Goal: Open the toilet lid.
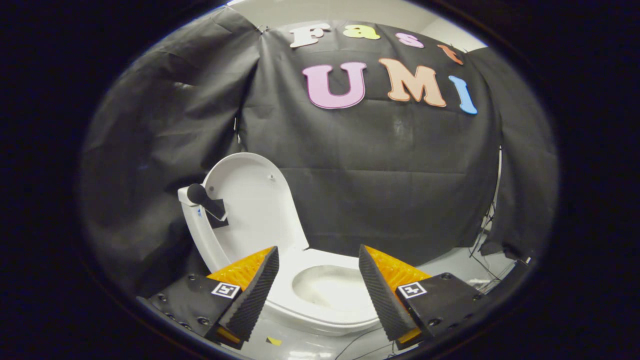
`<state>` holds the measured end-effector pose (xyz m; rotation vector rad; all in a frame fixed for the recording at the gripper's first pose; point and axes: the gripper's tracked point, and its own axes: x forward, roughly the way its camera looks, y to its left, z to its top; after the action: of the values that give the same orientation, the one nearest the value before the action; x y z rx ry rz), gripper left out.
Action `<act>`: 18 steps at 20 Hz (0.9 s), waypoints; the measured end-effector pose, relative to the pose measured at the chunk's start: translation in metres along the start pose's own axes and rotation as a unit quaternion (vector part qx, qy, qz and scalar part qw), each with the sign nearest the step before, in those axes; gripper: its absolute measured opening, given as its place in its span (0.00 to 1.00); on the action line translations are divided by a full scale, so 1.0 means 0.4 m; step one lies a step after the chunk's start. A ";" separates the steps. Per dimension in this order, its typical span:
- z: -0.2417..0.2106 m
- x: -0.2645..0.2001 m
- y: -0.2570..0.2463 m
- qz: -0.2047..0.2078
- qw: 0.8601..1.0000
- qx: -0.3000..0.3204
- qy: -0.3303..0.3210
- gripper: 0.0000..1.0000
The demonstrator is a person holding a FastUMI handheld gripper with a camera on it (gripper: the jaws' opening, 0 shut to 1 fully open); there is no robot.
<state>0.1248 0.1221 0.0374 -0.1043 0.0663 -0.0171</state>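
A white toilet stands ahead of my fingers, in front of the black cloth wall. Its lid [250, 200] is raised upright and leans back to the left, with a dark knob-shaped handle [205, 199] fixed on its left edge. The seat [295, 305] lies down around the open bowl [327, 285], which shows between and just beyond my fingertips. My gripper [318, 262] is open, with a wide gap and nothing between its fingers. It hangs apart from the lid and the handle.
Black cloth [400, 190] drapes behind and to both sides of the toilet. Thin cables [487, 235] hang by the cloth at the right and trail over the pale floor [460, 267]. A small yellow scrap [273, 341] lies on the floor below the bowl.
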 end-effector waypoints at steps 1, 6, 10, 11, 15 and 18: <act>-0.002 0.003 0.000 -0.001 1.000 -0.002 0.002 0.99; 0.001 0.000 0.001 -0.006 1.000 -0.009 0.002 0.98; -0.008 0.004 0.018 -0.003 1.000 -0.011 0.009 0.99; -0.008 0.004 0.025 -0.001 1.000 -0.011 0.010 0.99; 0.005 0.006 0.035 0.001 1.000 -0.012 0.003 0.99; 0.009 0.007 0.037 0.001 1.000 -0.014 0.001 0.98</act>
<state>0.1279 0.1373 0.0392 -0.1316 0.0692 -0.0151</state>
